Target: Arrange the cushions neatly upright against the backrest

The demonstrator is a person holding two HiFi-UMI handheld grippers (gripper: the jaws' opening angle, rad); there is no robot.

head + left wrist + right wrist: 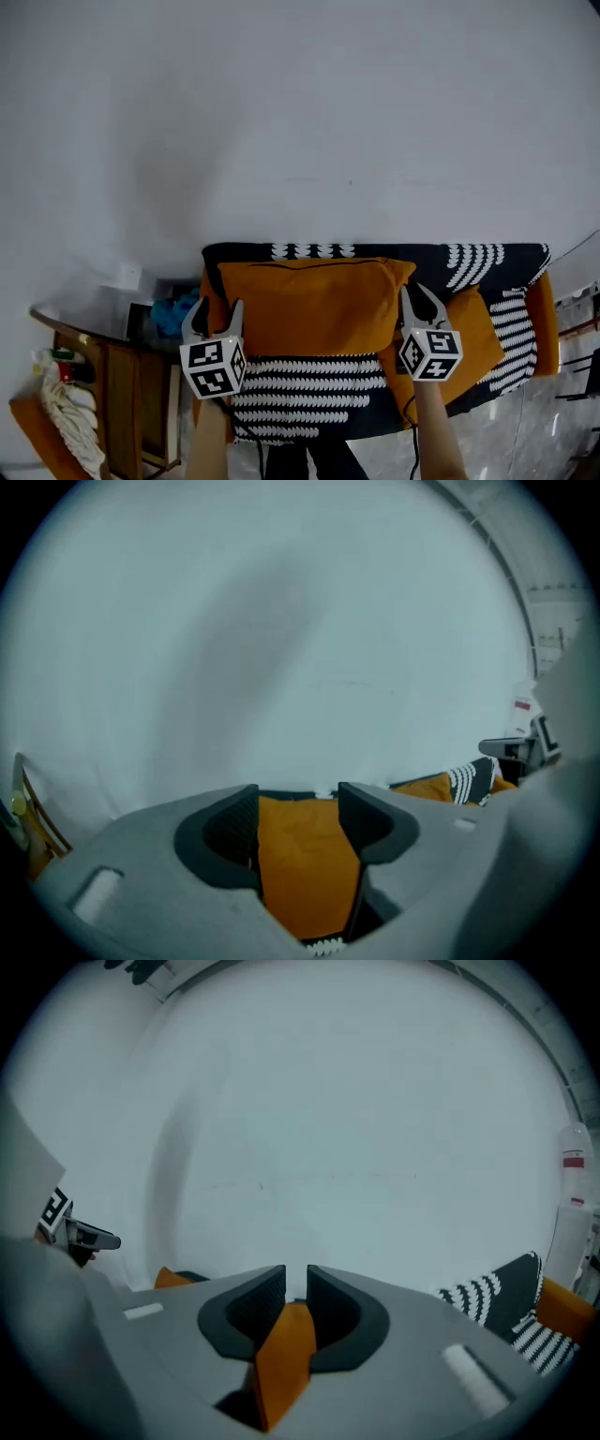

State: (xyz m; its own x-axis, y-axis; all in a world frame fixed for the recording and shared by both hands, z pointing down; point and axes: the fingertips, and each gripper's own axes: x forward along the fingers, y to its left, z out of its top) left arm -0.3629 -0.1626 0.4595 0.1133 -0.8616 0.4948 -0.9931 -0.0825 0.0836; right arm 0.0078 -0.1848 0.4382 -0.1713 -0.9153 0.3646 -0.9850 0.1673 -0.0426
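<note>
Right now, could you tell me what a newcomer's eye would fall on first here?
The large orange cushion, held up mid-sofa, gripped at its sides by the left hand-held gripper and the right hand-held gripper. Then the black-and-white patterned sofa under it, set against a bare white wall.

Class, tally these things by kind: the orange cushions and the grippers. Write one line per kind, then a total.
Orange cushions: 2 (large orange cushion, smaller orange cushion)
Grippers: 2 (left gripper, right gripper)
Total: 4

Orange cushion (317, 305) stands upright before patterned backrest (309, 250).
</note>
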